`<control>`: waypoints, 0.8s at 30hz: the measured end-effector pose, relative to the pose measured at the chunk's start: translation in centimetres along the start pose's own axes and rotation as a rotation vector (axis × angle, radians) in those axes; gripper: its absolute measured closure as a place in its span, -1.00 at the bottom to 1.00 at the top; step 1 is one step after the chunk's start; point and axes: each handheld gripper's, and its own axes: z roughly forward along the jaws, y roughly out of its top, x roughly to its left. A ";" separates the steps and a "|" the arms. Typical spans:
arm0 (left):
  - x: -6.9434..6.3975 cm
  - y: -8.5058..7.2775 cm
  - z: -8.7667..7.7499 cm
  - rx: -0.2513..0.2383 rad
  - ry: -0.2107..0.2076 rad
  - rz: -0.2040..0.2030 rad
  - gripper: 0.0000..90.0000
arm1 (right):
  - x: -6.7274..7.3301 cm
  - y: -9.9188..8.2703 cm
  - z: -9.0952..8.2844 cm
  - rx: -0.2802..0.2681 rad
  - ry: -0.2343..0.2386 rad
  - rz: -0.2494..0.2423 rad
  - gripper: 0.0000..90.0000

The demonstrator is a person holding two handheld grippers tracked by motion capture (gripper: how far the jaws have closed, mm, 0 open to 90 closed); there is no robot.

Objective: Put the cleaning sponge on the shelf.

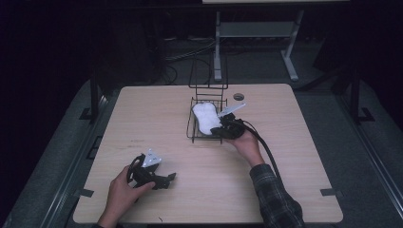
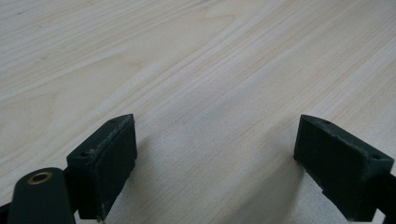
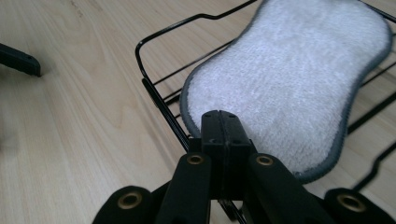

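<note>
A white, peanut-shaped sponge pad (image 1: pixel 206 116) with a grey rim lies flat in a black wire basket (image 1: pixel 190 134) at the middle of the table. My right gripper (image 1: pixel 223 129) reaches over the basket's near right corner. In the right gripper view its jaws (image 3: pixel 219 114) are pressed together, their tips over the near edge of the sponge pad (image 3: pixel 289 84) and just past the basket's rim wire (image 3: pixel 154 88); I see nothing pinched between them. My left gripper (image 1: pixel 166 179) rests low on the table at the front left, open, with bare wood between its fingers (image 2: pixel 215 126).
The basket has a tall wire back (image 1: pixel 209 71) at its far side. A round cable hole (image 1: pixel 238 96) sits in the tabletop (image 1: pixel 142 114) behind the basket. A black part (image 3: pixel 18 60) lies on the wood at the far left of the right gripper view.
</note>
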 end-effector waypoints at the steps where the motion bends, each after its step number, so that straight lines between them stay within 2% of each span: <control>1: 0.0 0.0 0.0 0.000 0.000 0.000 -0.72 | 0.0 0.0 0.0 0.000 0.000 0.000 1.00; 10: 0.0 0.0 0.0 -0.004 -0.001 -0.002 -0.72 | 0.4 1.3 1.2 0.001 0.002 -0.003 1.00; 18: 0.0 0.0 0.0 -0.001 -0.001 0.000 -0.72 | 0.2 1.2 -0.4 -0.030 -0.001 0.004 1.00; 19: 0.0 0.0 0.0 0.001 -0.001 0.001 -0.72 | 0.1 1.1 -1.2 -0.040 -0.009 0.000 1.00; 24: 0.0 0.0 0.0 0.000 0.000 0.000 -0.72 | -0.2 0.5 -2.8 -0.047 -0.027 0.009 1.00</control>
